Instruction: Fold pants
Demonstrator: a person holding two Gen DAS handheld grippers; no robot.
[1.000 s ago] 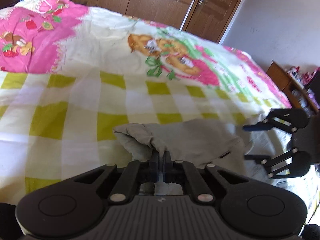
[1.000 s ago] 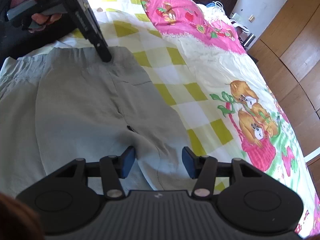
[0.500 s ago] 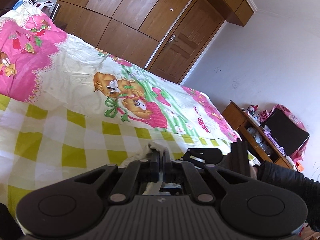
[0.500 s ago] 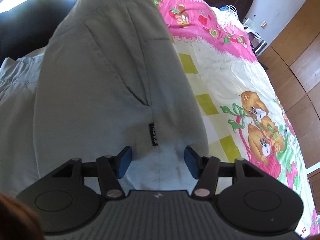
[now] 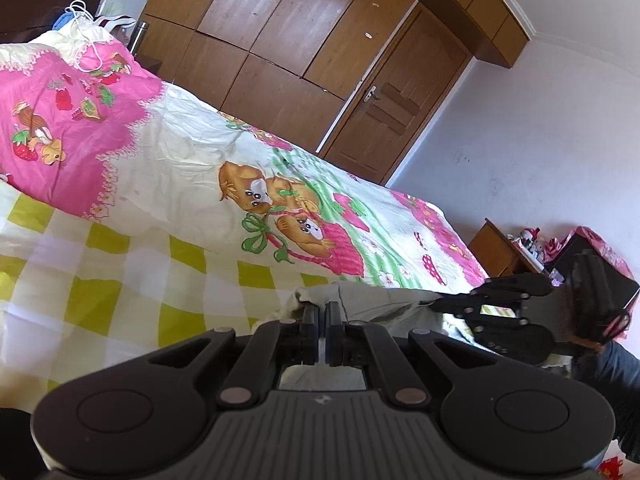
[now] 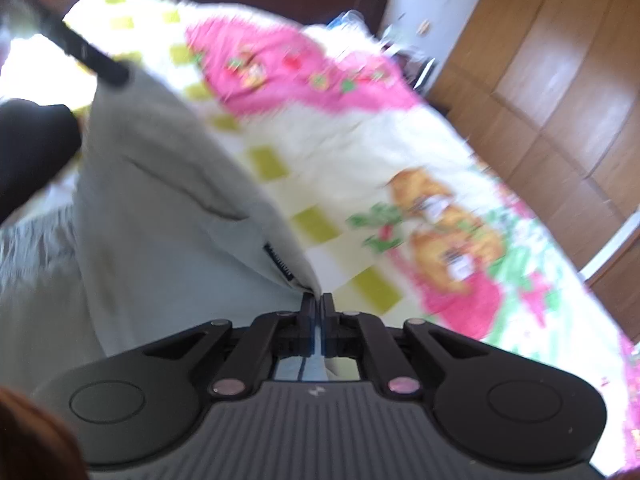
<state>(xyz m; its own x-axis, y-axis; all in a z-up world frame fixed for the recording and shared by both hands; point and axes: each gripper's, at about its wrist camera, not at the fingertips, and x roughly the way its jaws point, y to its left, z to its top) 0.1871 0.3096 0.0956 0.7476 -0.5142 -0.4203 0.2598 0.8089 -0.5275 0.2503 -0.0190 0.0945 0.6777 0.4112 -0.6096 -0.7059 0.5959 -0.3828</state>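
Observation:
The grey pants (image 6: 168,216) lie on the bed and are partly lifted. My left gripper (image 5: 322,309) is shut on the pants (image 5: 372,300) at one edge of the fabric; in the right wrist view it shows as a dark bar (image 6: 96,62) holding the top corner up. My right gripper (image 6: 317,300) is shut on the pants at their right edge near a small dark label. In the left wrist view the right gripper (image 5: 440,304) shows at the right, its fingers on the cloth. The right wrist view is blurred by motion.
The bed (image 5: 160,264) has a yellow-checked and pink cartoon cover (image 6: 440,216). Wooden wardrobes and a door (image 5: 392,92) stand behind it. A small cluttered table (image 5: 516,248) stands at the right by the wall. A dark sleeve (image 6: 28,152) is at the left.
My right gripper has closed on the pants' edge; it was open half a second ago. My left gripper has kept its hold and lifted the fabric higher since one second ago.

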